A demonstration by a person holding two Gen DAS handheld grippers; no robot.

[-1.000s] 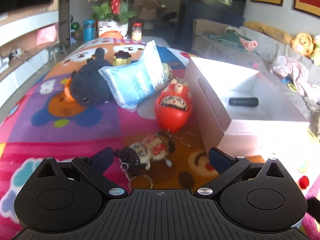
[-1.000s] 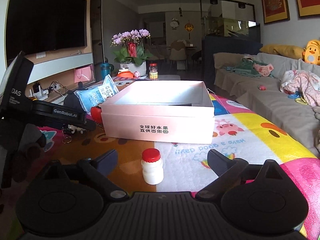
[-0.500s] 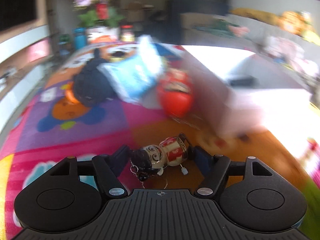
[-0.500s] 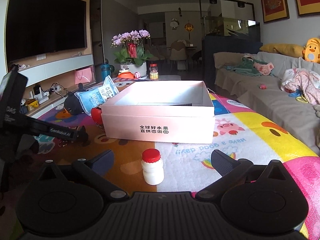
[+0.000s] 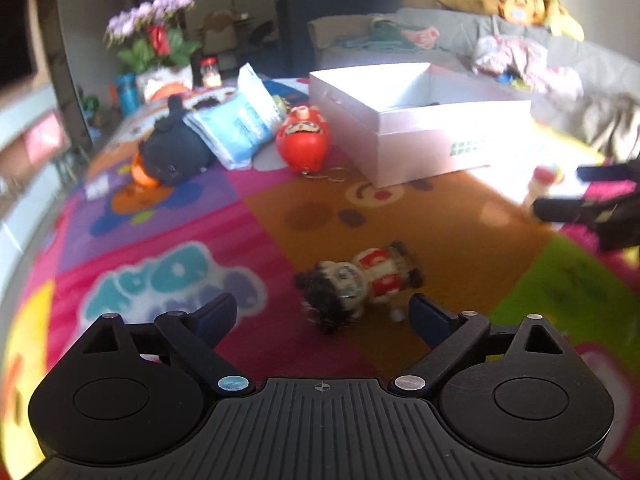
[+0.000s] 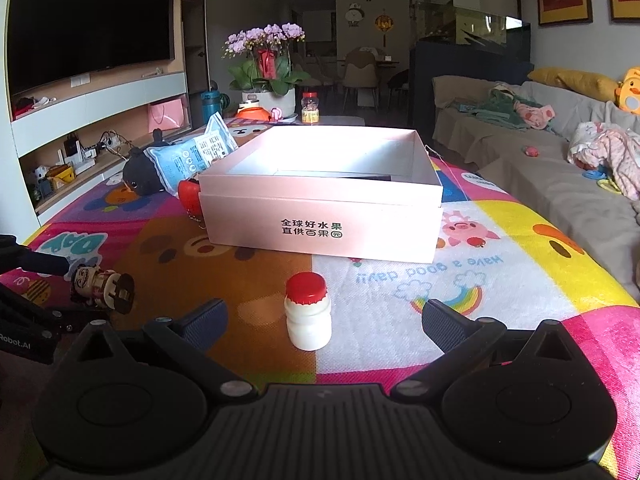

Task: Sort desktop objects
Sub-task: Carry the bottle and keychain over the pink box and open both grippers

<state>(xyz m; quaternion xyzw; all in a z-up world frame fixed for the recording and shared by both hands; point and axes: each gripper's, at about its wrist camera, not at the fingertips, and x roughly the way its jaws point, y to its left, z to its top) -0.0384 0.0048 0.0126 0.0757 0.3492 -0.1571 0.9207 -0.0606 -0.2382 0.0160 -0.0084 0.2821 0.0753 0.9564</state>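
Left wrist view: the left gripper (image 5: pixel 322 316) is opening, jaws spread around the small figurine (image 5: pixel 360 280) at lower centre without pinching it, while the right gripper (image 6: pixel 324 316) gapes around the white bottle (image 6: pixel 308 312).

Home living rm: TV (image 6: pixel 86 24), sofa (image 6: pixel 560 168), flowers (image 6: pixel 264 56), play mat (image 6: pixel 520 280).

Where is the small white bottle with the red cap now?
In the right wrist view, the bottle stands upright on the mat, between the open right gripper's fingers, in front of the pink box.
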